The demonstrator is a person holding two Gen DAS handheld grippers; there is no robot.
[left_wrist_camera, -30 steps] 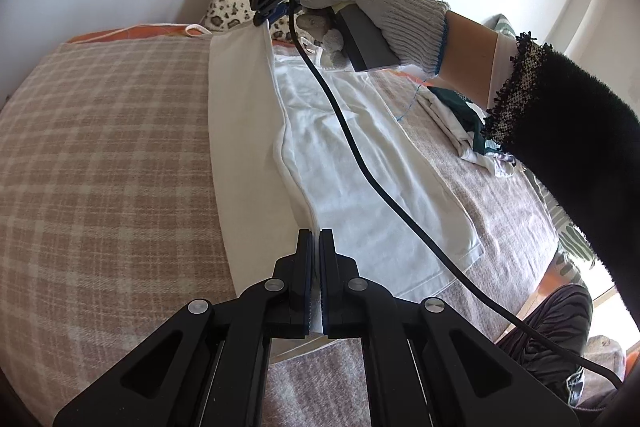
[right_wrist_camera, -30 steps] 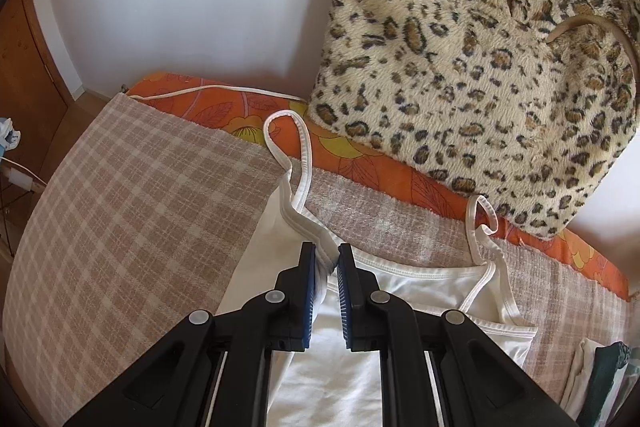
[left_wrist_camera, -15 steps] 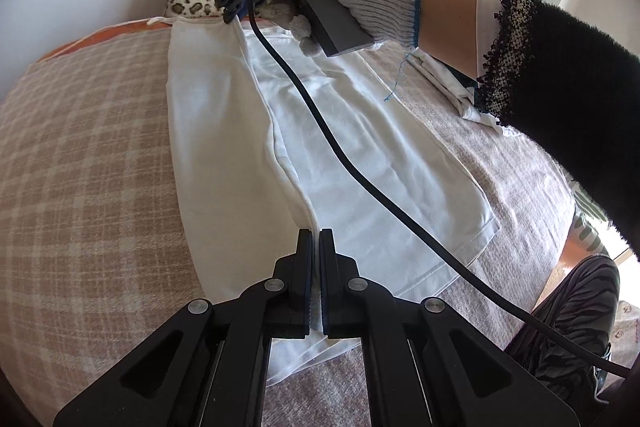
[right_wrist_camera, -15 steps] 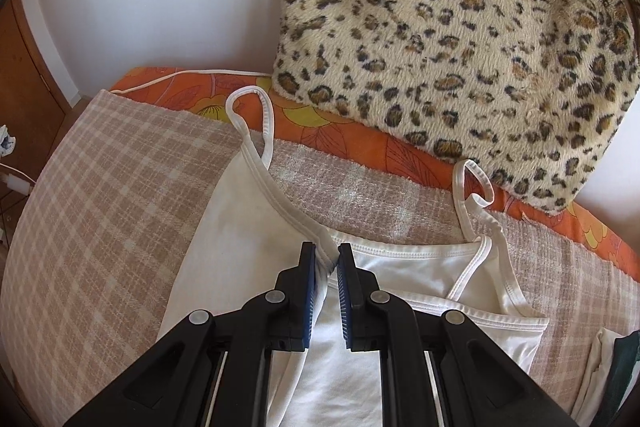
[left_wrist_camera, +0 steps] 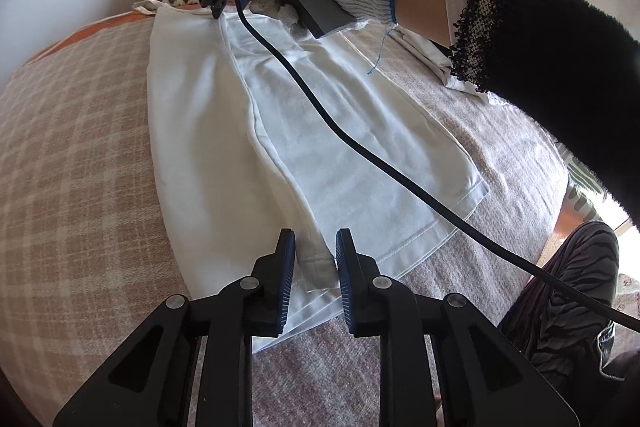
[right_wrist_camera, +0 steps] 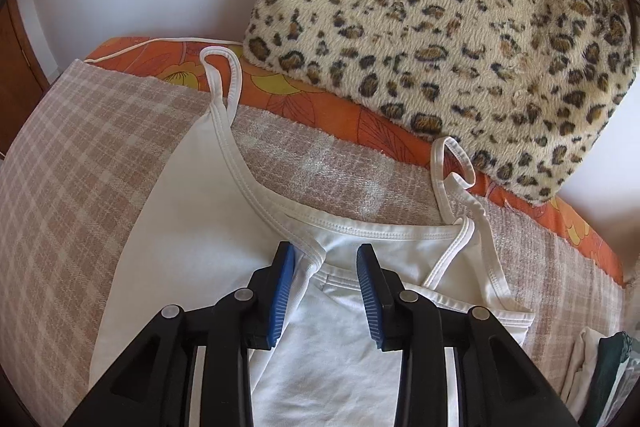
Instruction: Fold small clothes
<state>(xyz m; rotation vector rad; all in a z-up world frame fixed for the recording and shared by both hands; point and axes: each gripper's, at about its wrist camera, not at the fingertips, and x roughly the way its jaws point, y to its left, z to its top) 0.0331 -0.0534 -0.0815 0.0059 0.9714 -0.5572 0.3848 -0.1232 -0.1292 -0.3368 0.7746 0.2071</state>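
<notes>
A white strappy camisole lies flat on a checked blanket, its left side folded over lengthwise onto the middle. My left gripper is open, its fingers either side of the folded hem corner. My right gripper is open over the folded neckline at the top of the camisole. In the left wrist view the right gripper is at the far end of the camisole, held by a gloved hand. Two thin straps reach toward the pillow.
A leopard-print pillow leans on the white wall behind an orange floral sheet. A pile of other clothes lies at the right, also in the left wrist view. A black cable hangs across the camisole.
Both grippers carried the camisole's left edge over onto the middle, laid it down and opened, letting go of the fabric.
</notes>
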